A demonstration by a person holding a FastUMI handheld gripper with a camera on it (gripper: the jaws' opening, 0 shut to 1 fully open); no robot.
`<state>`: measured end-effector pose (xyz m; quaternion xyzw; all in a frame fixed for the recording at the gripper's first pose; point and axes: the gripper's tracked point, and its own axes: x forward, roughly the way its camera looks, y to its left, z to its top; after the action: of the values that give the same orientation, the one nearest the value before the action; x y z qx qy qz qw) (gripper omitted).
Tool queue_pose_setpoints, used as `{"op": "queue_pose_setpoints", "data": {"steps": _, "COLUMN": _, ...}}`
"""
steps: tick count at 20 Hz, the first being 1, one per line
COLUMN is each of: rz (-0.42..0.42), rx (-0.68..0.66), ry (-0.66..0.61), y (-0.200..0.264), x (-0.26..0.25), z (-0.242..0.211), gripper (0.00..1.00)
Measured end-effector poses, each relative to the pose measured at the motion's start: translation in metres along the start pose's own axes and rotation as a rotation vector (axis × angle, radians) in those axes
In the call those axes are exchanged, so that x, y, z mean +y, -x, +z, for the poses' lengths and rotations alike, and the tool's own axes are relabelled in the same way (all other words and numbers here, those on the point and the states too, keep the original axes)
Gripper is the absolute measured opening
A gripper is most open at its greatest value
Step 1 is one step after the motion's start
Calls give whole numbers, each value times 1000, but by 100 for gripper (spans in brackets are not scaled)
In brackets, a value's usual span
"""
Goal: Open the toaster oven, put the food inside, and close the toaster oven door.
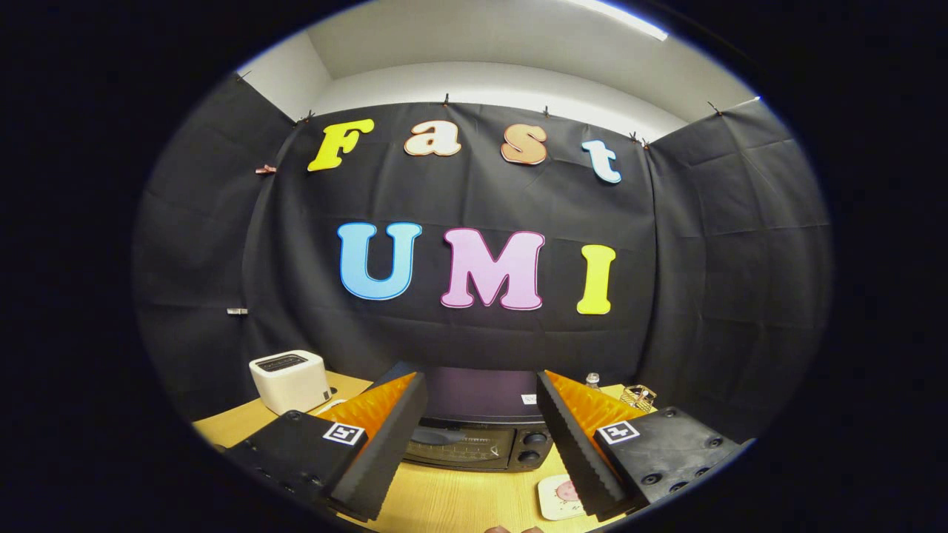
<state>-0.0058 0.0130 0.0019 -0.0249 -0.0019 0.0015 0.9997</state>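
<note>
Fingers [481, 444] spread wide and empty, we frame the toaster oven [478, 437] just ahead between them, its door closed. Nearer us on the desk [452, 503], by the right finger, lies the food on a small plate [561, 496]. Left sits a white toaster [289, 380]. Nothing looks done yet: opening, loading and closing remain.

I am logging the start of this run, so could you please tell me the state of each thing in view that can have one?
toaster oven: door closed, standing on the table beyond the fingers.
gripper: open, nothing between its fingers, the oven seen through the gap.
white appliance: upright on the table, beside the oven.
plate: flat on the table in front of the oven, carrying a pink food item.
wire basket: upright, contents unclear.
</note>
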Motion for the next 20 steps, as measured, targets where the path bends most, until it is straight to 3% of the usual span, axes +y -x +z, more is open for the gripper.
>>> {"op": "queue_pose_setpoints", "data": {"steps": 9, "rz": -10, "rx": 69, "ry": -36, "y": -11, "x": 7, "z": -24, "gripper": 98}}
{"op": "queue_pose_setpoints", "data": {"steps": 15, "rz": -9, "rx": 203, "ry": -68, "y": -38, "x": 32, "z": -69, "gripper": 98}}
{"op": "queue_pose_setpoints", "data": {"steps": 20, "rz": -20, "rx": 234, "ry": -45, "y": -70, "x": 47, "z": -93, "gripper": 98}}
